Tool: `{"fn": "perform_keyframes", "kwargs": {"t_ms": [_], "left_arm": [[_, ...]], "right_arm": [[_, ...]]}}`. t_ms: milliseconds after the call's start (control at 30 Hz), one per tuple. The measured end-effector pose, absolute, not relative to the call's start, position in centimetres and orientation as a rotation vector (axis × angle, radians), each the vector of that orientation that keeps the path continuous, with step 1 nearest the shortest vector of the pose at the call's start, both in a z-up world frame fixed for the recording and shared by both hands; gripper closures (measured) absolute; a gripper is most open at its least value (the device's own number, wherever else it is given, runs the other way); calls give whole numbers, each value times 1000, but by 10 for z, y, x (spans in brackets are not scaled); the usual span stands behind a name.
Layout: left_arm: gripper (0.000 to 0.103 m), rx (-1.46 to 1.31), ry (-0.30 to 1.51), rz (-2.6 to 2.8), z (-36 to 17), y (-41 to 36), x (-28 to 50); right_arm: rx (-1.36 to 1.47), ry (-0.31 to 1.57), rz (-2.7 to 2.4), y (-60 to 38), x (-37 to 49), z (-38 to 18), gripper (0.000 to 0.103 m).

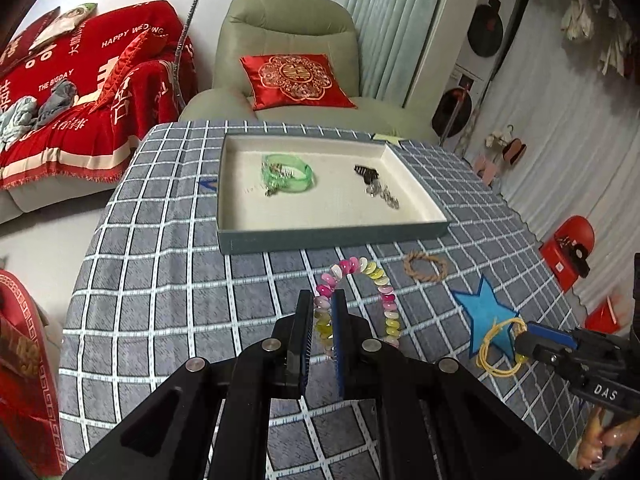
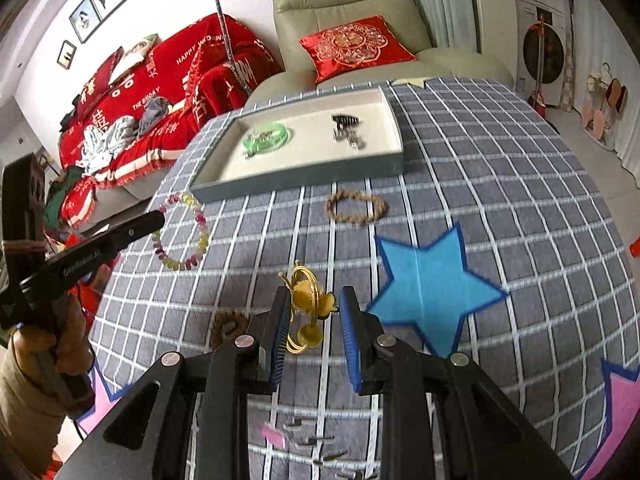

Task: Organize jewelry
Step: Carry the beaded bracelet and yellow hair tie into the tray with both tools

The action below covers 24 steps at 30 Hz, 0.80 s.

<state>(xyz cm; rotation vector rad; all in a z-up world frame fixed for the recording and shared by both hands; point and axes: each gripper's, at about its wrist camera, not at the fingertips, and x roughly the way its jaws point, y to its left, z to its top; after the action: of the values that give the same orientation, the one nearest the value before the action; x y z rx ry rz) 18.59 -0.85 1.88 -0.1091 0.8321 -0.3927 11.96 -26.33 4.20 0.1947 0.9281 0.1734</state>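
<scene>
Left gripper (image 1: 323, 300) fingers closed on the pink-and-yellow beaded bracelet (image 1: 376, 272), lying on the grey checked worktop (image 1: 160, 280) in front of the shallow cream-lined tray (image 1: 332, 236). Right gripper (image 2: 314, 300) fingers open either side of the yellow wire bracelet (image 2: 308, 300), no squeeze visible. Braided tan rope bracelet (image 2: 356, 208) loose near the tray.

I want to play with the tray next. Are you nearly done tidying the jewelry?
About halfway. The green bangle and a dark metal piece already lie in the tray. The left tool has its fingers around the pastel bead bracelet; the right tool is open around the yellow bracelet. The rope bracelet still waits untouched on the cloth.
</scene>
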Motion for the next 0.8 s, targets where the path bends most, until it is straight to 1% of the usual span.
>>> {"fn": "perform_keyframes", "kwargs": {"t_ms": [233, 500, 667, 800], "left_arm": [[78, -114, 804, -374, 33, -5, 210], [78, -101, 794, -356, 43, -11, 258], [78, -94, 806, -342, 43, -15, 292], [78, -93, 838, -334, 33, -18, 320]], "right_arm": [[196, 892, 200, -263, 161, 63, 76], [218, 890, 245, -257, 228, 75, 76], [214, 907, 258, -249, 269, 69, 76], [238, 937, 267, -248, 298, 54, 76]]}}
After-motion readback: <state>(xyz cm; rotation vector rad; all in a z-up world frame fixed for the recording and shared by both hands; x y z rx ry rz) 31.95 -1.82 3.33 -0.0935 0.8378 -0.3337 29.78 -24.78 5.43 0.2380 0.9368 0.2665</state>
